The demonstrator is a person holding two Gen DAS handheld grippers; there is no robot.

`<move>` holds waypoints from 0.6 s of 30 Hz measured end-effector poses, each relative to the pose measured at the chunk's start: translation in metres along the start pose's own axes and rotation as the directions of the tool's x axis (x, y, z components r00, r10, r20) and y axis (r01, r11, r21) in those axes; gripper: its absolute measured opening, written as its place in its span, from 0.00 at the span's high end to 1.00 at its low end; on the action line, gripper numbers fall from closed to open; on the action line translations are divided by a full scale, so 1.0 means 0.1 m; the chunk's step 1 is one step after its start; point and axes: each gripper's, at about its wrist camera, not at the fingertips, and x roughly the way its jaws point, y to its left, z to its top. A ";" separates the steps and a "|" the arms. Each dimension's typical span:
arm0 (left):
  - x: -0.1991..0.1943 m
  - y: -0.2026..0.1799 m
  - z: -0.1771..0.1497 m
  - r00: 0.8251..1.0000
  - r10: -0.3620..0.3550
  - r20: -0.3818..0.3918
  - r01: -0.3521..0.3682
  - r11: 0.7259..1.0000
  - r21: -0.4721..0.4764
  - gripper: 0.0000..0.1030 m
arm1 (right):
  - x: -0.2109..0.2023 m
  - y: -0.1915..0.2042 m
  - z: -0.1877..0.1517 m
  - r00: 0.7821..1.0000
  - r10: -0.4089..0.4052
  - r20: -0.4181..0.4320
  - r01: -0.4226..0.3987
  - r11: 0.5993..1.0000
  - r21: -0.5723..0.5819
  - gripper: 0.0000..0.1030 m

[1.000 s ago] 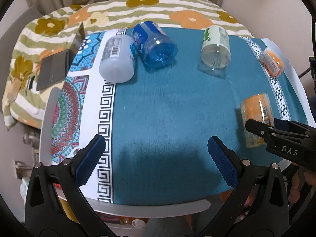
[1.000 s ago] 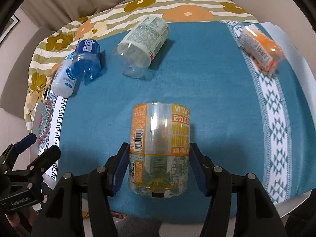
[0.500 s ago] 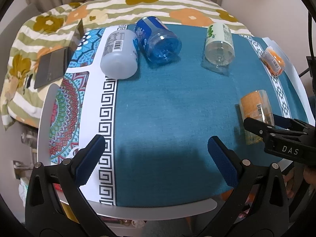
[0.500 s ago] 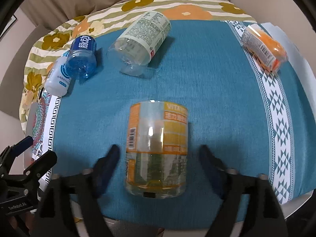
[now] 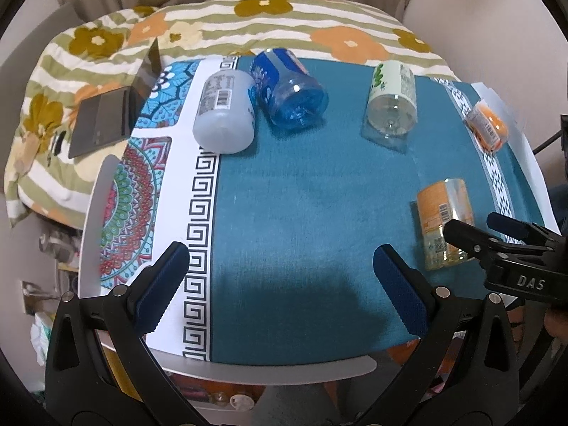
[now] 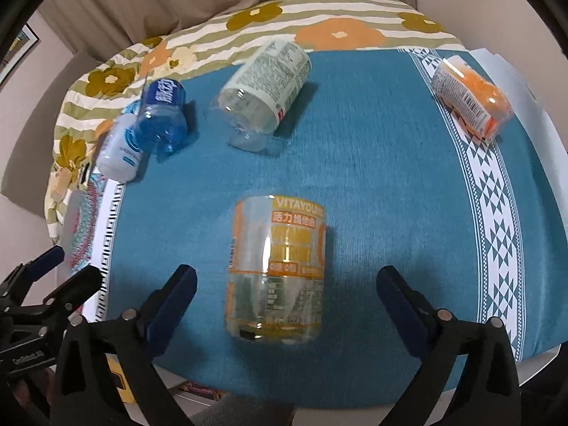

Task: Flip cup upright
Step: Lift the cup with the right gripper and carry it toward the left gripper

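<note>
A clear cup with an orange and yellow label (image 6: 278,269) stands on the teal cloth, between and just beyond my right gripper's (image 6: 285,293) wide-open fingers, which do not touch it. It also shows in the left wrist view (image 5: 443,223), partly behind the right gripper (image 5: 497,234). My left gripper (image 5: 277,284) is open and empty over the cloth near the table's front edge. Several other cups lie on their sides farther back: a white one (image 5: 225,120), a blue one (image 5: 289,94), a green-labelled clear one (image 5: 392,106) and a small orange one (image 5: 486,127).
The round table (image 5: 284,369) is covered by a teal cloth (image 5: 301,195) with a patterned left border. A floral striped bedcover (image 5: 284,21) lies behind it, with a dark laptop (image 5: 106,120) on it at the left.
My right gripper has opened, let go of the orange-labelled cup and drawn back a little. The cup stays standing on the cloth. The left gripper has shifted only slightly.
</note>
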 end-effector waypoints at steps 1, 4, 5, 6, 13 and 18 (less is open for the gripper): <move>-0.03 -0.01 0.01 1.000 0.002 0.002 -0.002 1.000 -0.001 0.00 | -0.05 0.00 0.00 1.000 0.005 0.006 -0.005 1.000 0.000 0.02; -0.14 -0.07 0.09 1.000 -0.005 0.006 0.005 1.000 -0.007 0.00 | -0.22 -0.04 0.02 1.000 0.021 0.017 -0.021 1.000 -0.001 0.02; -0.17 -0.10 0.12 1.000 -0.009 0.006 0.009 1.000 -0.005 0.00 | -0.28 -0.06 0.03 0.999 0.024 0.021 -0.024 1.000 -0.003 0.02; -0.19 -0.13 0.15 1.000 -0.011 0.003 0.011 1.000 -0.001 0.00 | -0.36 -0.09 0.04 0.999 0.026 0.027 -0.025 1.000 -0.013 0.02; -0.22 -0.50 0.36 0.996 -0.041 -0.074 0.041 0.999 -0.002 0.00 | -0.78 -0.37 0.09 0.998 0.021 0.052 -0.016 0.995 -0.100 0.02; -0.10 -0.93 0.48 0.988 -0.038 -0.153 0.040 0.999 0.010 0.00 | -0.86 -0.66 0.17 1.000 -0.018 0.025 0.022 0.986 -0.165 0.02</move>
